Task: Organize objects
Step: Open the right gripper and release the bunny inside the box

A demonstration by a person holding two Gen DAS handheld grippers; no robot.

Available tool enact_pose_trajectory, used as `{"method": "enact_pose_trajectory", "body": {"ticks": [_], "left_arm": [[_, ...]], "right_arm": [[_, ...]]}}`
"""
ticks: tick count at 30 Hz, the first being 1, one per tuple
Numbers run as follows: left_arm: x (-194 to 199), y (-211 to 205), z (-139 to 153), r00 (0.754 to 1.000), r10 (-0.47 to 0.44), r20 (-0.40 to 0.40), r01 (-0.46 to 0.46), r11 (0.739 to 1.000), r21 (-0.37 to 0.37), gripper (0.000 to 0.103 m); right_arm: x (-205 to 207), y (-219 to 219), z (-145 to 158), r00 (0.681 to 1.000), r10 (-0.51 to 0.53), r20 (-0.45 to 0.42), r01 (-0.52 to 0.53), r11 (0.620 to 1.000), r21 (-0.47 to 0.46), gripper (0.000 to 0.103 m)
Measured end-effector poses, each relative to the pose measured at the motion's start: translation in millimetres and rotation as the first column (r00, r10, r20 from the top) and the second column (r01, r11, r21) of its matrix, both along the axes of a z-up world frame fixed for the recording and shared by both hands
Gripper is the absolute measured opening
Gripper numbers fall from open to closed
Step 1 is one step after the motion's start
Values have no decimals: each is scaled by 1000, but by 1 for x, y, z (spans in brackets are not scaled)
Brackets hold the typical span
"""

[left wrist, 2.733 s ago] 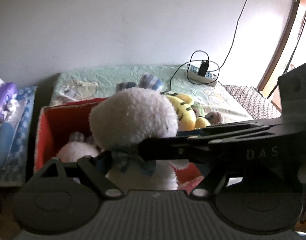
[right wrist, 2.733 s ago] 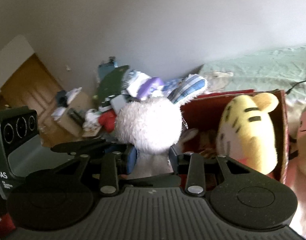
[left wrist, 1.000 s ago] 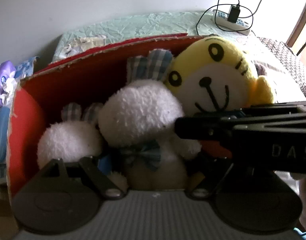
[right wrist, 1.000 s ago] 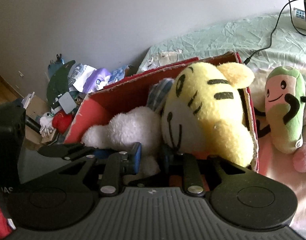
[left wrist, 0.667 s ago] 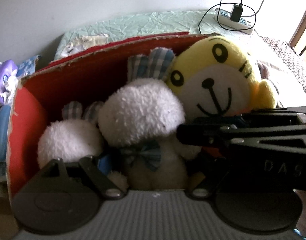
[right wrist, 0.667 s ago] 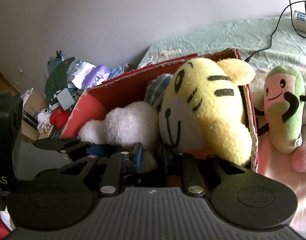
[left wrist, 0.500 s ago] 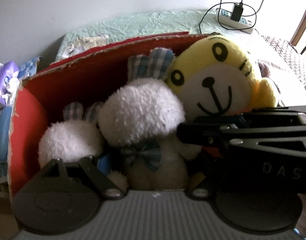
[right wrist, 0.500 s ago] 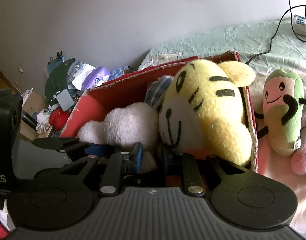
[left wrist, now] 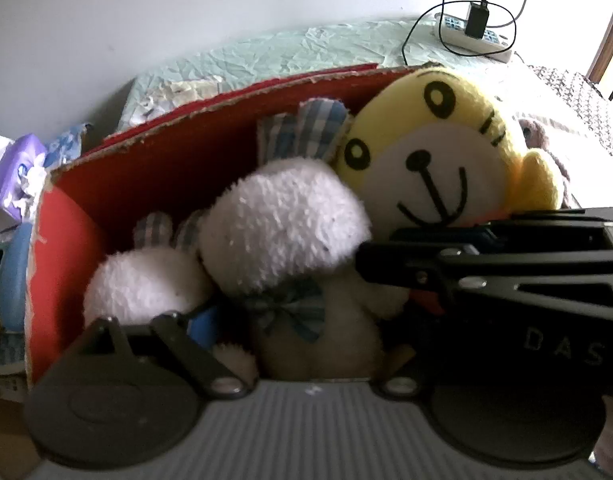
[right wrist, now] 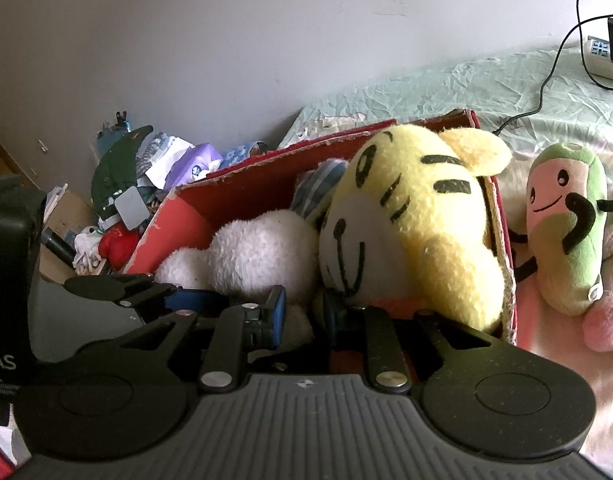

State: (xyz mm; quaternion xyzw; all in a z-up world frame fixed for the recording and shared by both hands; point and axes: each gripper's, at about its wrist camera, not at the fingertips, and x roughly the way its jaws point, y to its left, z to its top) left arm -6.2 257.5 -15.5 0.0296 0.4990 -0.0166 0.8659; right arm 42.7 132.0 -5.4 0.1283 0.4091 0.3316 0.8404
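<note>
Bed [right wrist: 446,80] under a pale green crinkled sheet fills the upper right of the right wrist view, cut off at the frame edge. Red cardboard box [left wrist: 66,248] sits mid-frame on it, its floor hidden by toys. Yellow tiger plush [left wrist: 430,160] stands in the box's right end, lower body hidden behind the right tongs. White rabbit plush [left wrist: 282,232] with checked ears and bow sits centre in the box; a smaller white rabbit plush [left wrist: 142,284] lies left of it, face hidden. Green and pink plush [right wrist: 562,232] lies outside the box, right of frame. Left tongs [left wrist: 306,336] apart, jaws just been opening, the white rabbit's body between them, pads off it as far as can be seen; the right-hand finger is hidden. Right tongs [right wrist: 302,312] nearly together, pinching white fluff low on the rabbit; contact partly obscured. Clutter upper left, hard to identify.
</note>
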Motion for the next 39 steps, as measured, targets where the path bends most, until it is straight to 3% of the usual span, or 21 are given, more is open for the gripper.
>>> {"method": "enact_pose_trajectory", "body": {"ticks": [18, 39], "left_arm": [[-2, -1, 0, 999, 47, -10, -47, 998, 40, 92], [-44, 4, 28, 981, 181, 77, -188, 977, 98, 92]], "right_arm": [[-1, -3, 5, 1000, 19, -12, -19, 1000, 0, 21], [-32, -19, 24, 999, 21, 38, -22, 999, 25, 27]]}}
